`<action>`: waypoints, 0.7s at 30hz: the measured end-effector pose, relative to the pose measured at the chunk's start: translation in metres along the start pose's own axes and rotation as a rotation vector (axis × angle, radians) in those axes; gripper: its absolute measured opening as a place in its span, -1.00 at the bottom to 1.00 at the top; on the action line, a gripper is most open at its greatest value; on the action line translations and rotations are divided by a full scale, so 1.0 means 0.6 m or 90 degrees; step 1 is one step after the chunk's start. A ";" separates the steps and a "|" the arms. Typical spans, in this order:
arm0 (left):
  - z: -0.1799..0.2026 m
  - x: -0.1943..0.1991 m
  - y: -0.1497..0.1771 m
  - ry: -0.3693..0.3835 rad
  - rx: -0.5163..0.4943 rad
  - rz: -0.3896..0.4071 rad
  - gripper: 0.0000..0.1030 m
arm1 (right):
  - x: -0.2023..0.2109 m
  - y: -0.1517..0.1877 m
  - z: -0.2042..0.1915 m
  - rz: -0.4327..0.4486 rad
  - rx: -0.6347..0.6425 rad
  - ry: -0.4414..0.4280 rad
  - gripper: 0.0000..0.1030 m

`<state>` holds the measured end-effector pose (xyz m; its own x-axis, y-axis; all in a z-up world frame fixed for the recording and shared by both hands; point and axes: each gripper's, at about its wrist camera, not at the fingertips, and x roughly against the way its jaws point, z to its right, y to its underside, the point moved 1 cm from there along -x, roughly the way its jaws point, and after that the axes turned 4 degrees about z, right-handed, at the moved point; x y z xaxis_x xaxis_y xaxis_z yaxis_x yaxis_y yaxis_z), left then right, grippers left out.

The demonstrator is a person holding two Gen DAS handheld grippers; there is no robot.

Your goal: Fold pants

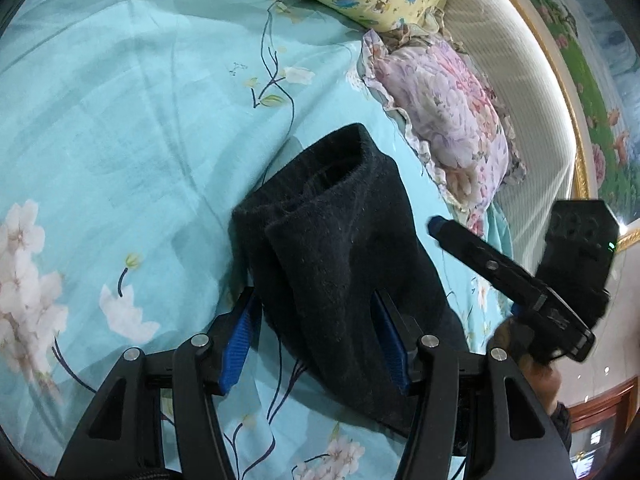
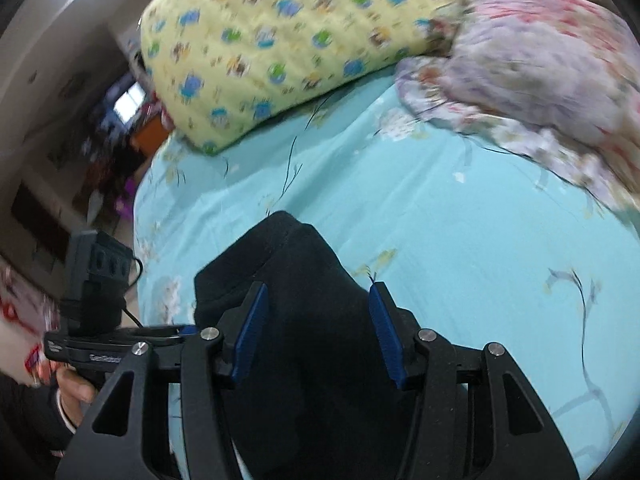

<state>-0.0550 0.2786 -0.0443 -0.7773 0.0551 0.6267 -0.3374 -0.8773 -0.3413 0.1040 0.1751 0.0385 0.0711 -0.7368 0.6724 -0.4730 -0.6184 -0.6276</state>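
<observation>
The turquoise floral bedsheet carries the black fleecy pants, folded into a thick bundle near the frilled pink floral pillow. They look soft, light and floppy; best gripped at a doubled edge. The left gripper and right gripper both stand spread, straddling the bundle. The bundle's near end is hidden behind the fingers; the right view is blurred.
</observation>
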 end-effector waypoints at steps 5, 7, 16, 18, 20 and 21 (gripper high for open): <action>-0.004 -0.001 -0.002 0.001 0.005 0.003 0.08 | -0.049 -0.018 0.014 -0.061 0.033 -0.018 0.05; -0.002 -0.003 -0.003 -0.005 -0.001 0.005 0.03 | -0.065 -0.022 0.021 -0.075 0.035 -0.031 0.05; -0.007 -0.011 -0.014 -0.025 -0.004 0.019 -0.45 | -0.133 -0.033 0.024 -0.123 0.013 -0.098 -0.35; -0.001 -0.010 -0.013 -0.027 -0.014 0.021 -0.51 | -0.127 -0.032 0.017 -0.120 0.019 -0.093 -0.48; 0.013 -0.003 -0.011 -0.022 -0.027 0.028 -0.57 | -0.108 -0.031 0.011 -0.108 0.022 -0.092 -0.52; 0.018 0.001 -0.011 -0.020 -0.031 0.031 -0.58 | -0.100 -0.032 0.010 -0.102 0.021 -0.091 -0.53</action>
<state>-0.0475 0.2794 -0.0344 -0.7765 -0.0026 0.6301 -0.3254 -0.8547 -0.4045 0.1142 0.2296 0.0077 0.2681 -0.6584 0.7033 -0.4174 -0.7374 -0.5311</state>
